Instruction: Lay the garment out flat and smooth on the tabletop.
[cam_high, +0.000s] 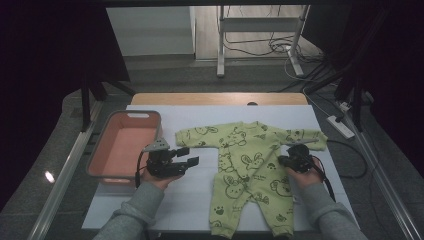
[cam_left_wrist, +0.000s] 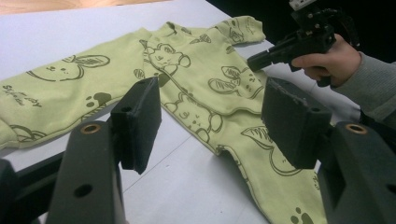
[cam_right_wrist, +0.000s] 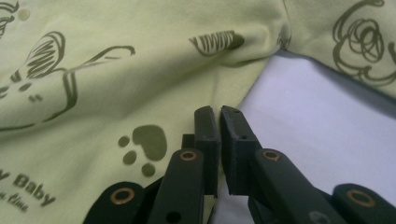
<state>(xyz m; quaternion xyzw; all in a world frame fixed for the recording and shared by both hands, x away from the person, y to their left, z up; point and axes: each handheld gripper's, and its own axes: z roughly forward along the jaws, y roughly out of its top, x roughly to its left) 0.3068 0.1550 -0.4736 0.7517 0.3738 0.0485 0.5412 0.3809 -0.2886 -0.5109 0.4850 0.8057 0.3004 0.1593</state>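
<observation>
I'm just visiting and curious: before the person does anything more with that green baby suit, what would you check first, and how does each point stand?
1. Baby suit lies flat on the white table cover: ok.
2. Right gripper shut at the suit's side edge: ok.
3. Cloth actually pinched between its jaws: cannot tell.
4. Left gripper open with nothing between its jaws: ok.
5. Left gripper touching the suit: not ok, it hovers beside it.
6. Pink basket has room inside: ok.
</observation>
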